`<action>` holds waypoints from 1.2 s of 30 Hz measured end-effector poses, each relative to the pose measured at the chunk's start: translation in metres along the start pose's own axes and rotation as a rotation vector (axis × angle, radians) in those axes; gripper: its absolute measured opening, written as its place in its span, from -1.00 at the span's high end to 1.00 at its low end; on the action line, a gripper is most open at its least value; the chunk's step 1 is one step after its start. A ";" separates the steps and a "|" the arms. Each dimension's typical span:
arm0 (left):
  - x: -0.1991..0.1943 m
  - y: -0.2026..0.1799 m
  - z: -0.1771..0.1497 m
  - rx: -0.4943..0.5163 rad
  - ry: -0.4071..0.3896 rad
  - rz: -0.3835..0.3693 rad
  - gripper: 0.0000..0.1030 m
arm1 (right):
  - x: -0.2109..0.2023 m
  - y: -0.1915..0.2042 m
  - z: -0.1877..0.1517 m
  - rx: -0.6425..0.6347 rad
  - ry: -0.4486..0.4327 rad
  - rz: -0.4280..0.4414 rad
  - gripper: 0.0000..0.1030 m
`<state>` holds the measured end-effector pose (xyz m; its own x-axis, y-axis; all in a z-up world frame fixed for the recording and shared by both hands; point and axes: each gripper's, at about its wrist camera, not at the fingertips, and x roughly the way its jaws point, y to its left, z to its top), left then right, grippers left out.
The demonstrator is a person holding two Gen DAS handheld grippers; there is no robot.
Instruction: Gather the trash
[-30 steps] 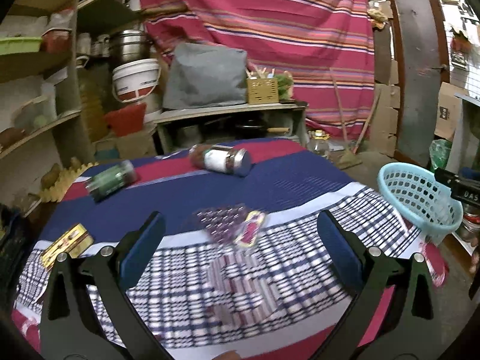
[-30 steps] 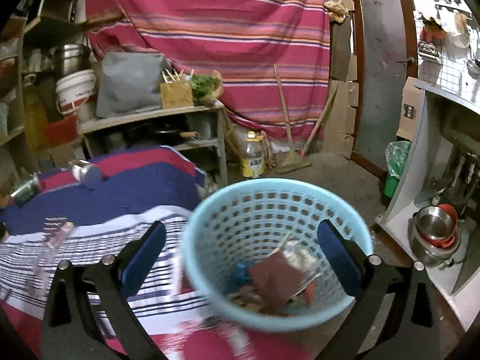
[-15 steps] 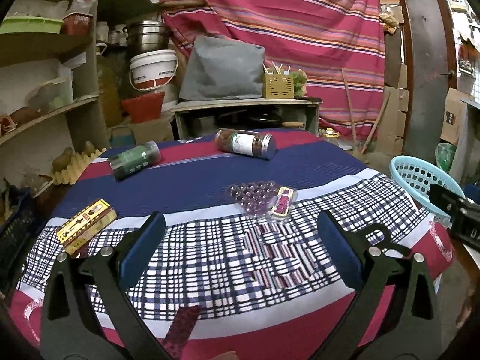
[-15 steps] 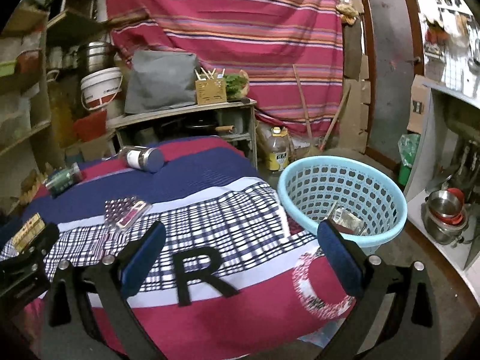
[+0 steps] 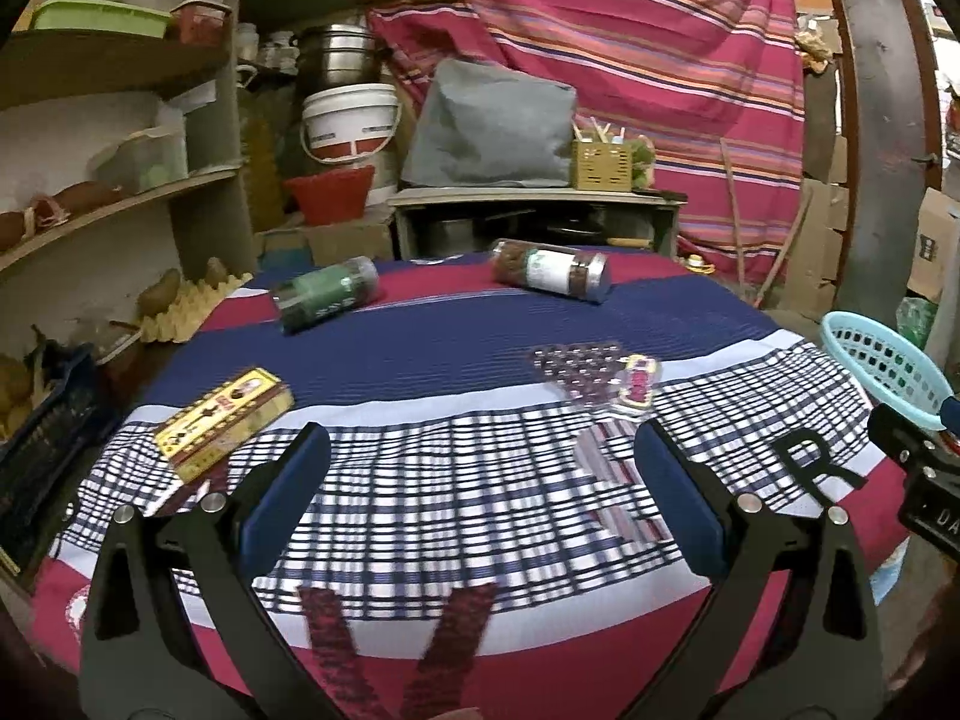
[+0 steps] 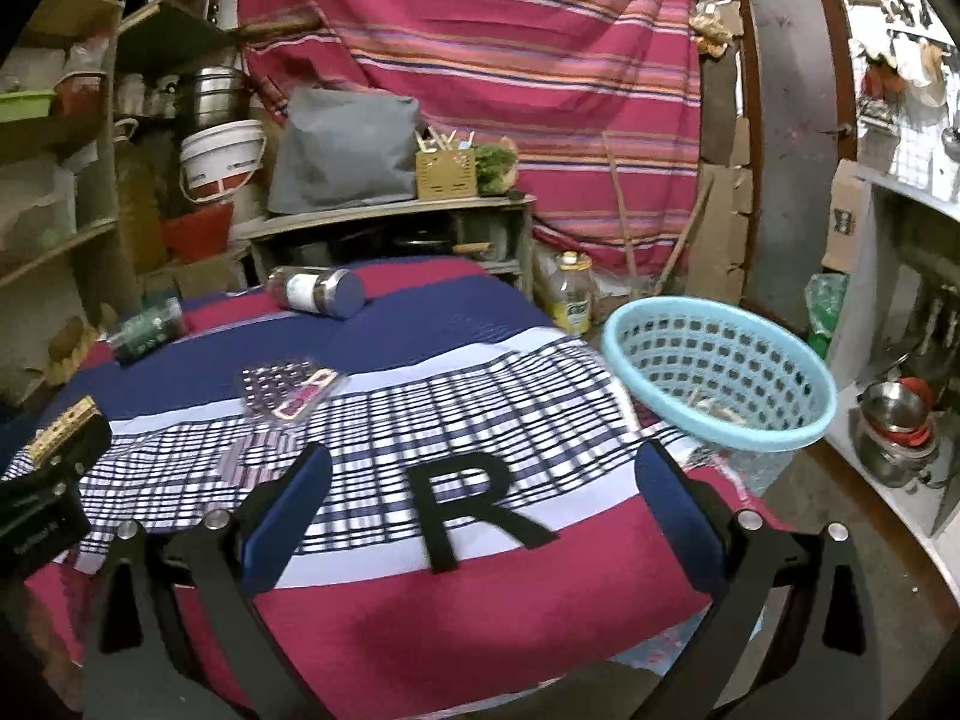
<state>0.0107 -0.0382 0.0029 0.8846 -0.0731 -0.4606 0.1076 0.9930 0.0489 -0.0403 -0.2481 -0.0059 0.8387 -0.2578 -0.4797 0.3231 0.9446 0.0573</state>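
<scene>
Left gripper (image 5: 480, 501) spread wide, empty, above the near edge of the round table's striped and checked cloth (image 5: 456, 468). Right gripper (image 6: 480, 501) likewise splayed, nothing between the blue pads (image 6: 288, 516), over the black letter R (image 6: 474, 507). Clear plastic blister pack with pink label (image 6: 288, 390) flat on the cloth at 11 o'clock from the right gripper. Light blue perforated plastic basket (image 6: 720, 372) at 2 o'clock, beside the table edge, scraps visible inside. Yellow printed carton (image 5: 225, 420) at 10 o'clock from the left gripper. Two jars lying sideways farther back: green-filled (image 5: 327, 302), brown-filled (image 5: 549, 270).
</scene>
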 end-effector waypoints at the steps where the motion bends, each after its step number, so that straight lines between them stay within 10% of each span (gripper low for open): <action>1: 0.001 0.003 -0.001 -0.002 0.002 0.009 -0.90 | 0.001 0.003 -0.001 -0.005 0.006 0.003 -0.91; 36: 0.002 0.027 -0.009 -0.059 0.029 0.036 -0.90 | -0.002 0.040 -0.012 -0.099 -0.030 0.037 -0.91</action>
<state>0.0112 -0.0106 -0.0050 0.8739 -0.0350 -0.4848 0.0477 0.9988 0.0140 -0.0346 -0.2077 -0.0132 0.8626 -0.2267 -0.4522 0.2476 0.9688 -0.0133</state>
